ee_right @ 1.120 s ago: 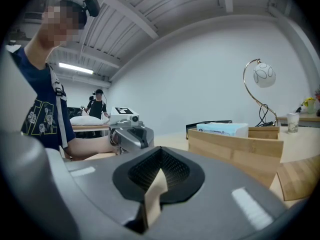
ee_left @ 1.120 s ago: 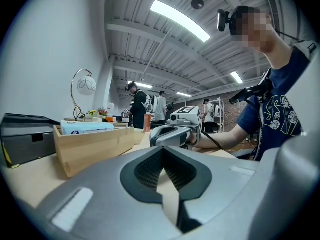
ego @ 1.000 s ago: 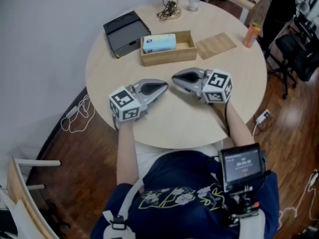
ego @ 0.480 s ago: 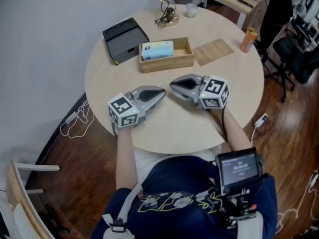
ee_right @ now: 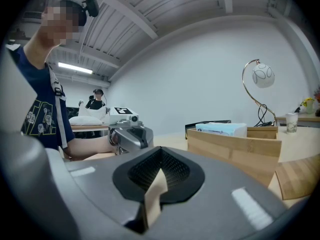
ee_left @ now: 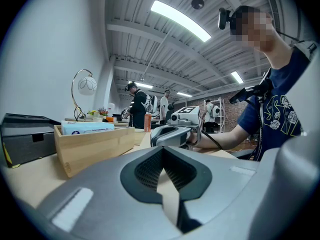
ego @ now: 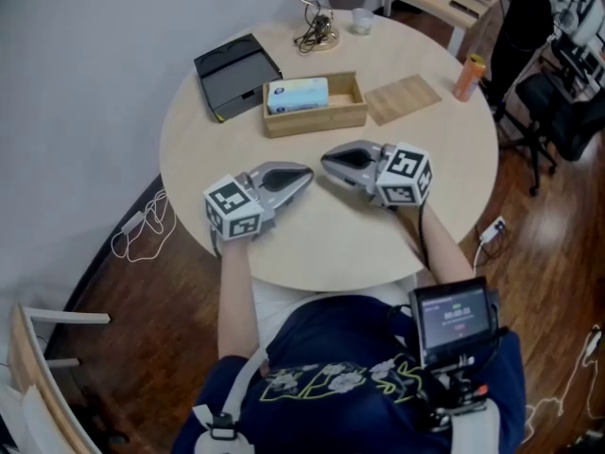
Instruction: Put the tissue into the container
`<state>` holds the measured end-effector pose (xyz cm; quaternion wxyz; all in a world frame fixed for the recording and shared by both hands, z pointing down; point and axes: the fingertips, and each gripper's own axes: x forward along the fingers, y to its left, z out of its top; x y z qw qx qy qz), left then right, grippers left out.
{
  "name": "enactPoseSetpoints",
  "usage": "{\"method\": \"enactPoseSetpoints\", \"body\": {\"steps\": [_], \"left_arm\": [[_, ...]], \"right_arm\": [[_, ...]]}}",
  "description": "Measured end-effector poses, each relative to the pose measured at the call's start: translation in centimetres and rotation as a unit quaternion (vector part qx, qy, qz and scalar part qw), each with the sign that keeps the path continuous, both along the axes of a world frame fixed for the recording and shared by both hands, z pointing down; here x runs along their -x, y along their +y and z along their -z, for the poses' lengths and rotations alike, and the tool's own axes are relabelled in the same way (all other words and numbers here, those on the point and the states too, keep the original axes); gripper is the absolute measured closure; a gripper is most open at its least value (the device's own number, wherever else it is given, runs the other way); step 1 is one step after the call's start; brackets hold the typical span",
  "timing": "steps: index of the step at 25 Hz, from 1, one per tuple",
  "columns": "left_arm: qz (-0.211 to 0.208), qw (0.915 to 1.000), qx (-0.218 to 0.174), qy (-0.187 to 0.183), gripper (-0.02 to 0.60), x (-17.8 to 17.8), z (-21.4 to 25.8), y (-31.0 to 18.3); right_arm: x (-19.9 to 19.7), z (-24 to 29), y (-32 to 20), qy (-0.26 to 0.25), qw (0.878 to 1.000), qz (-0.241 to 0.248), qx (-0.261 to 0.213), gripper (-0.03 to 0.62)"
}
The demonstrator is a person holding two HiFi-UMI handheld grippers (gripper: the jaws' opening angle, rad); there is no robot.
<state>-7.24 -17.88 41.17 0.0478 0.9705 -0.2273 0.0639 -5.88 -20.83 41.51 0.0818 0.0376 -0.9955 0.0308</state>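
Tissue pack (ego: 297, 94), pale blue, lies flat inside the wooden container (ego: 317, 119), at the end nearest the black box (ego: 236, 69); the other end of the container is bare. The container sits on the round table (ego: 331, 244), just beside the black box and near a flat wooden board (ego: 404, 98), possibly its lid, hard to tell from here. Orange bottle (ego: 465, 77) stands at the table edge past the board. Lamp (ego: 317, 26) with cable and a small cup (ego: 362, 19) are at the far rim.

Left gripper (ego: 307, 171) rests on the table nearer the person, well apart from the container, jaws pressed together with nothing between them. Right gripper (ego: 326, 159) rests just beside it, tips angled toward the left one, jaws also clenched and empty. The tips of the two are near each other but not touching. The person's forearms reach in from the near edge.
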Motion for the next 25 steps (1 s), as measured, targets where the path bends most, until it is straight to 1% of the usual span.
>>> {"method": "enactPoseSetpoints", "body": {"steps": [14, 20, 25], "left_arm": [[-0.001, 1.0000, 0.000, -0.002, 0.578, -0.05, -0.06, 0.05], [-0.001, 1.0000, 0.000, -0.002, 0.578, -0.06, -0.01, -0.06], [-0.001, 1.0000, -0.001, -0.002, 0.578, -0.04, -0.10, 0.02]], "right_arm": [[0.10, 0.20, 0.11, -0.002, 1.000, 0.000, 0.002, 0.594], [-0.03, -0.14, 0.20, 0.001, 1.000, 0.012, 0.000, 0.594], [0.03, -0.04, 0.23, 0.000, 1.000, 0.004, 0.002, 0.594]]}}
